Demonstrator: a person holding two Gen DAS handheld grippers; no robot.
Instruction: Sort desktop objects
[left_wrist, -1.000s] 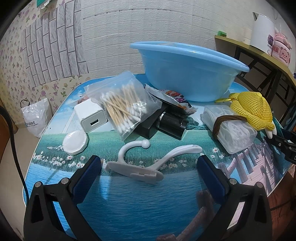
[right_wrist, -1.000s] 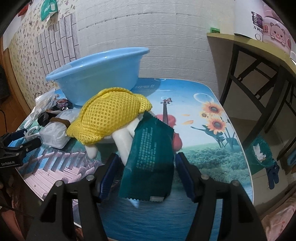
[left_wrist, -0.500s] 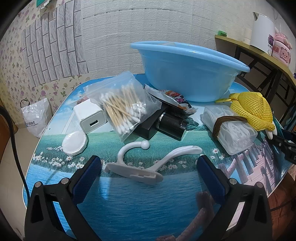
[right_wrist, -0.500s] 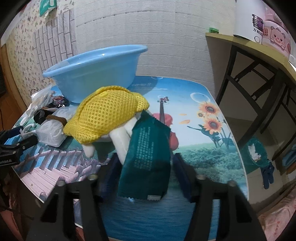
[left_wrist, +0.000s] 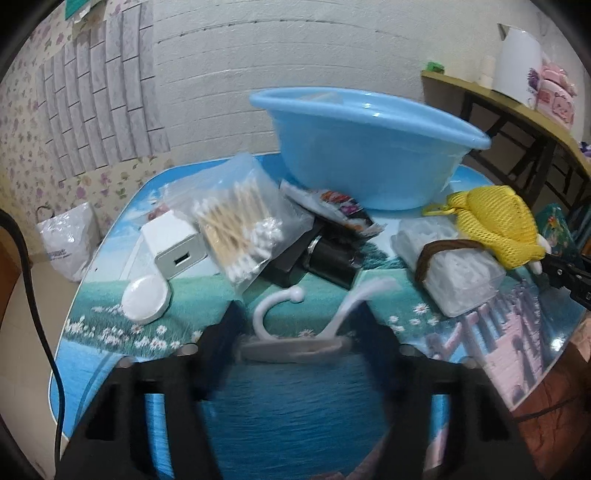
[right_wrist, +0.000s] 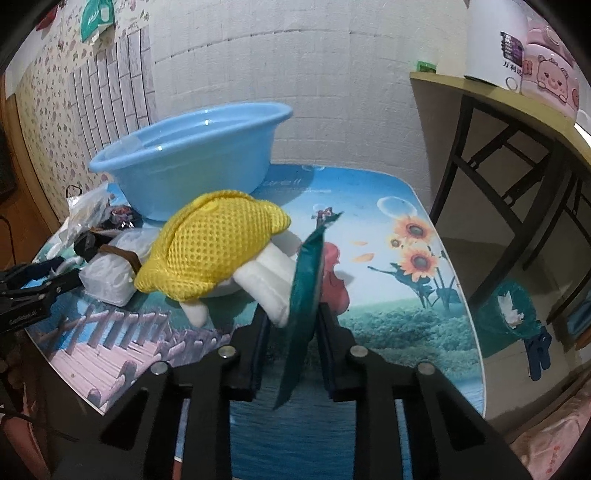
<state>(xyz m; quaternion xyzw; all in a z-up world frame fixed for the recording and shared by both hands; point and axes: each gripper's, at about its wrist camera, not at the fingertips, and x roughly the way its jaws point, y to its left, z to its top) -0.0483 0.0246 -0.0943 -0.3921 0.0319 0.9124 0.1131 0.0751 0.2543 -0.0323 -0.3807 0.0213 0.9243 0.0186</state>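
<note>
Scenic-print desk (right_wrist: 369, 206) against a white brick wall (right_wrist: 332, 74); right tongs (right_wrist: 291, 317) clench a green packet (right_wrist: 304, 280); left tongs (left_wrist: 299, 328) are closing around a white hook (left_wrist: 291, 341).

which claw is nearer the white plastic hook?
Left. The left claw straddles the white plastic hook, jaws closing on it. The right claw is off past the yellow mesh pouch, shut on a green packet.

- From my left view, the basin (left_wrist: 373, 147) sits at the back of the counter (left_wrist: 295, 406).
- Before it lie a swab bag (left_wrist: 236, 221), with a charger (left_wrist: 173, 245) to its left.
- A hook (left_wrist: 295, 332) lies nearest me.
- To the right, a mesh pouch (left_wrist: 495, 225) rests on a wipes pack (left_wrist: 454, 273).
</note>
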